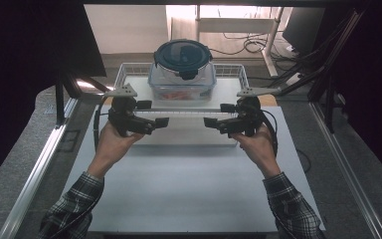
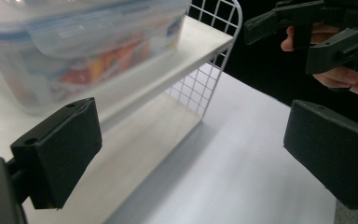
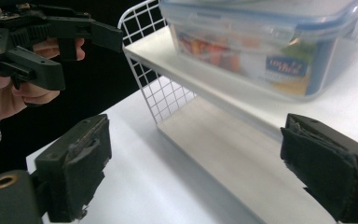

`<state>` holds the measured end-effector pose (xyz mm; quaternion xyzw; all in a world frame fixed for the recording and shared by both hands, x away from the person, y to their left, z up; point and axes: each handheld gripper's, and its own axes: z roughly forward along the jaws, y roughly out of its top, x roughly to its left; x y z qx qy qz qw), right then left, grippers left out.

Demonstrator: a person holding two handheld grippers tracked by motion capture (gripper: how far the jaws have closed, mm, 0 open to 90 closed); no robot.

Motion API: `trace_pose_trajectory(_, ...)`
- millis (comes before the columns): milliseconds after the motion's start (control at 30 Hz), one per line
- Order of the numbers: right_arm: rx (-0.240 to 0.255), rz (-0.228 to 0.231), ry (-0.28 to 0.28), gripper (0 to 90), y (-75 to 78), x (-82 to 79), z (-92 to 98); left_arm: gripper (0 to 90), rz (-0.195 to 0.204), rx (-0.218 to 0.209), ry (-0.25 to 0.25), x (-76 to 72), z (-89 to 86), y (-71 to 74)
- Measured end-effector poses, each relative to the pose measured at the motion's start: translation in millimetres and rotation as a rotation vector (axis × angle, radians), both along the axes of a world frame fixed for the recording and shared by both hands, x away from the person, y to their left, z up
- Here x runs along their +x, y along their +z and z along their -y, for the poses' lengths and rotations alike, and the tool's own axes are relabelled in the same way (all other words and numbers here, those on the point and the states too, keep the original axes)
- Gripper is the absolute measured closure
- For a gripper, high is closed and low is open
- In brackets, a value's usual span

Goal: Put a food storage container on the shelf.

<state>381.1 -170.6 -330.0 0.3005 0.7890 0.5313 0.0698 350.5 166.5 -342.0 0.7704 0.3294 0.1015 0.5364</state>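
A clear rectangular box [image 1: 181, 87] with colourful contents stands on the upper shelf of a white wire rack [image 1: 127, 73]. A round container with a dark lid [image 1: 183, 56] sits on top of the box. My left gripper [image 1: 153, 113] and right gripper [image 1: 219, 114] hover in front of the rack, jaws pointing toward each other, both open and empty. In the left gripper view the open jaws [image 2: 193, 154] frame the rack's corner [image 2: 214, 51], the box [image 2: 74, 51] and the right gripper [image 2: 282, 44]. The right gripper view has its open jaws [image 3: 200, 163], the box [image 3: 261, 51] and the left gripper [image 3: 86, 58].
The white table [image 1: 189, 189] runs from the rack to the near edge. Metal frame rails [image 1: 35, 174] line both sides. Dark panels stand at the left and right, and cables lie on the floor [image 1: 248, 45] behind the rack.
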Motion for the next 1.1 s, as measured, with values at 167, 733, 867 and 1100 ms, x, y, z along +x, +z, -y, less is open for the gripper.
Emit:
trace_pose_trajectory(167,-0.02,0.01,-0.004,5.6,-10.7,-7.3,1.0,3.4,-0.011,-0.005,-0.002,-7.9,1.2,-14.1)
trace_pose_trajectory(733,-0.061,0.024,-0.031,1.6,-40.8,-28.1,6.8,2.2,-0.013,0.013,0.002,-32.6,5.3,-46.0)
trace_pose_trajectory(867,-0.052,0.024,-0.033,1.7,-47.0,-31.9,10.1,2.2,-0.014,0.007,0.007,-37.4,5.2,-54.3)
trace_pose_trajectory(1100,-0.092,0.038,-0.046,0.3,-60.9,-41.3,11.0,2.3,-0.011,0.009,0.029,-46.7,5.1,-73.9)
